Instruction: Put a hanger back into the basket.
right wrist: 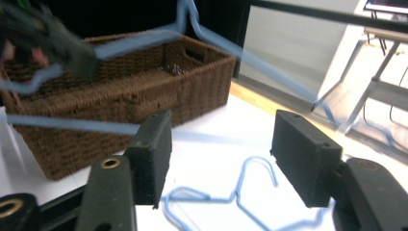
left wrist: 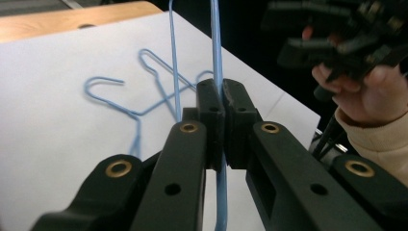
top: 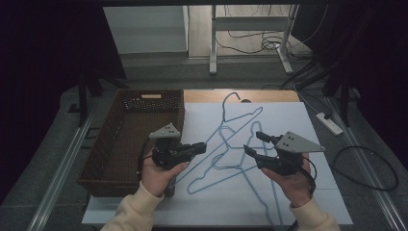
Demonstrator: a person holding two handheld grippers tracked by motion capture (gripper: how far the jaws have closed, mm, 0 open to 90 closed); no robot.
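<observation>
Clamping a blue hanger [left wrist: 217, 57] wire, the left hand-held gripper [left wrist: 223, 103] is closed tight near the basket [top: 125, 139]. The right hand-held gripper [right wrist: 221, 149] stands wide apart, holding nothing, above another hanger [right wrist: 240, 192] on the surface [top: 288, 120].

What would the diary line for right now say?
left gripper: jaws shut on blue wire hanger | right gripper: jaws open, nothing between | wicker basket: left of white board

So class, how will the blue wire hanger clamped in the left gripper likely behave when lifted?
The left gripper pinches one thin wire of the blue wire hanger, so it may swivel. It looks light and springy. It could snag the hangers on the table.
</observation>
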